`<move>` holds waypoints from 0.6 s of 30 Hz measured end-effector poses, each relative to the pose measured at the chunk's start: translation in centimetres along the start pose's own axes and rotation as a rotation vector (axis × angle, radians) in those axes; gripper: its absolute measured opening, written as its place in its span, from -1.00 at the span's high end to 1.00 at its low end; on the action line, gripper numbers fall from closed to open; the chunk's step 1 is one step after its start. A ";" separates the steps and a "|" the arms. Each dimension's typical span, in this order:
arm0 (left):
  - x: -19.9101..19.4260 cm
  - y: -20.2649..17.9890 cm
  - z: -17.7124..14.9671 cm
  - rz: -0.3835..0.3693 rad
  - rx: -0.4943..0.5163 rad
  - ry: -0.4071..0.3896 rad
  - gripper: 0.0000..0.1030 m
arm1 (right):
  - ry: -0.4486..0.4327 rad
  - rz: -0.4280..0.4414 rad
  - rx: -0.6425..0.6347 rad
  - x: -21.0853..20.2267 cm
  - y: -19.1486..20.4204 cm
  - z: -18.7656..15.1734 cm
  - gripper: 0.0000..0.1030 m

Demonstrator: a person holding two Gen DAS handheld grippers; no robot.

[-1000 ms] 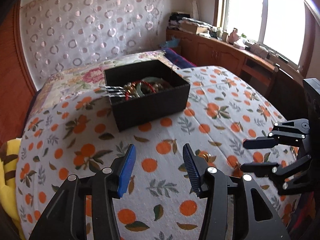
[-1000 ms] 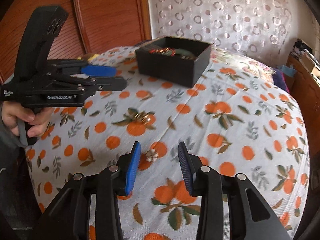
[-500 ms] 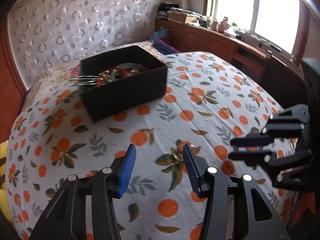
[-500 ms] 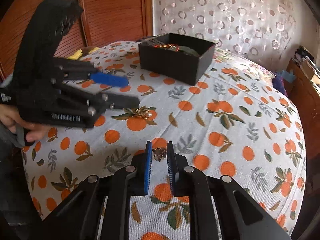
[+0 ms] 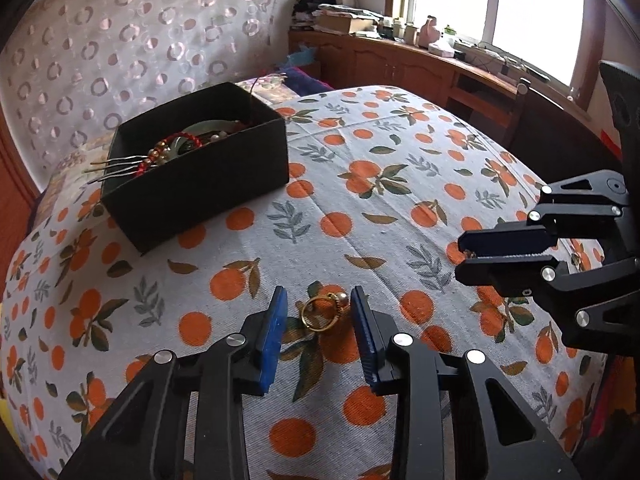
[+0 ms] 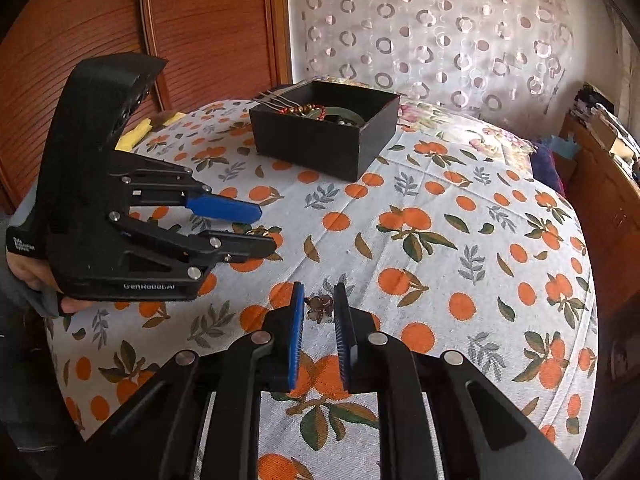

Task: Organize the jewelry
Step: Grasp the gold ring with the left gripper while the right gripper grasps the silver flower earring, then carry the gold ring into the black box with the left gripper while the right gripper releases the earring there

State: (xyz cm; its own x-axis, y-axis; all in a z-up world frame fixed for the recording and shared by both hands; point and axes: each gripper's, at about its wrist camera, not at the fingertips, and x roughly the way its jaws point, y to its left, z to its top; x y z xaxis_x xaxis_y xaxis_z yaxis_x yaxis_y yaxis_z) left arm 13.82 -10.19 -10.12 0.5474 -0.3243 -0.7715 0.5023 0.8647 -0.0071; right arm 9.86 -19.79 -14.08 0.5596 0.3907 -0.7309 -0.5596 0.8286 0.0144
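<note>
Left gripper (image 5: 318,312), jaws closing, straddles a gold ring (image 5: 323,312) lying on the tablecloth (image 5: 400,208), pads not yet touching; right gripper (image 6: 319,312) is pinched on a small floral ornament (image 6: 319,307); the ring may skid out sideways if one pad arrives first; black box (image 5: 192,196) at 11 o'clock; only the right view shows the hand (image 6: 28,276)

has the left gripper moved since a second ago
Yes. In the right wrist view the left gripper has come down and forward over the orange-print cloth, toward the gold ring, which now lies between its closing fingers, untouched.
</note>
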 end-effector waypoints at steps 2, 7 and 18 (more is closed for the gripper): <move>0.1 -0.1 0.0 0.002 0.006 -0.003 0.41 | 0.001 0.001 -0.001 0.0 0.0 0.1 0.68; 0.0 -0.2 0.0 0.001 0.009 -0.007 0.57 | -0.002 -0.004 -0.006 0.0 0.0 0.4 0.68; -2.3 1.4 2.3 0.041 -0.030 -0.086 0.58 | -0.058 -0.030 0.002 0.9 -1.4 4.5 0.68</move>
State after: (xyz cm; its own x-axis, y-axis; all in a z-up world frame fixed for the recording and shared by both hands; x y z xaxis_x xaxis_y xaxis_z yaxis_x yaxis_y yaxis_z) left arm 14.80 -9.10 -6.91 0.6231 -0.3190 -0.7141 0.4587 0.8886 0.0033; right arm 13.89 -18.78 -11.68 0.6110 0.3880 -0.6900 -0.5409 0.8411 -0.0061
